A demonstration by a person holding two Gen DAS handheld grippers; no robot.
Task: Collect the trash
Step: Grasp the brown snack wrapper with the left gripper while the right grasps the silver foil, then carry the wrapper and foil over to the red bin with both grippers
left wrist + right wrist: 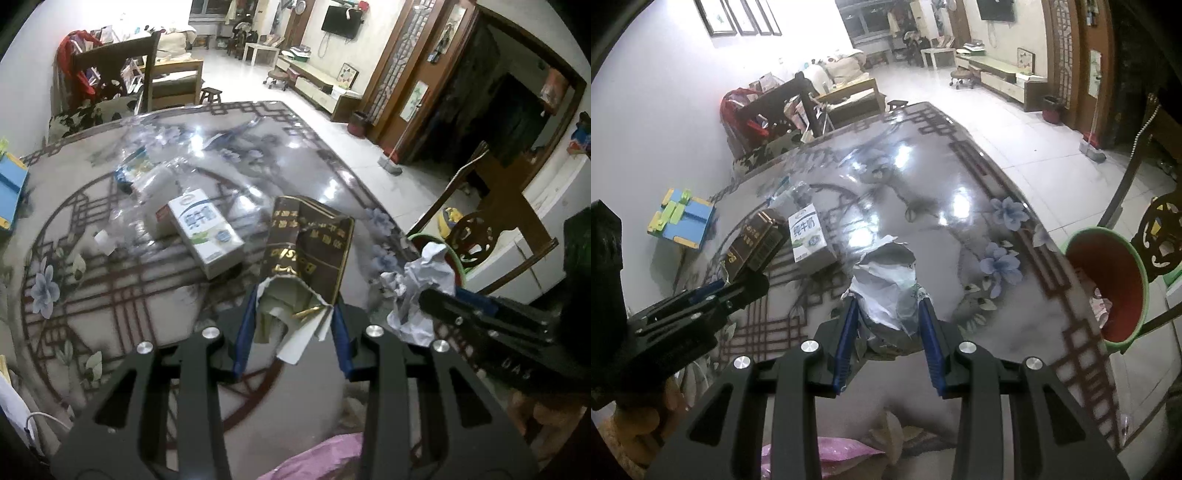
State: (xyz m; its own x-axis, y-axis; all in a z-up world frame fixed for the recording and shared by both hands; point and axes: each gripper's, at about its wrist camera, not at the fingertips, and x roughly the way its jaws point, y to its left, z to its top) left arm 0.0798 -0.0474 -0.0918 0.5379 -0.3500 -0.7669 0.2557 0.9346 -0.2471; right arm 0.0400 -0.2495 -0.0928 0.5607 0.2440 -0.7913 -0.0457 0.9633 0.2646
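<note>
We had the right hand-held gripper (886, 314) clamped on crumpled paper (886, 284), the left hand-held gripper (291, 314) on a torn brown box (306, 247), above the tabletop (923, 184); the bin (1108, 288) lay nearer our right.

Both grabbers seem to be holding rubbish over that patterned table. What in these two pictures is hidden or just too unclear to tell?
- Left wrist view: the torn brown box's lower end, hidden between the left gripper's fingers.
- Right wrist view: the underside of the crumpled paper, hidden by the right gripper.
- Right wrist view: the bin's bottom, hidden by its own wall and the table edge.
- Left wrist view: the clear plastic bottle, glare blurs its outline.
- Both views: the pink thing at the bottom, cut off.
</note>
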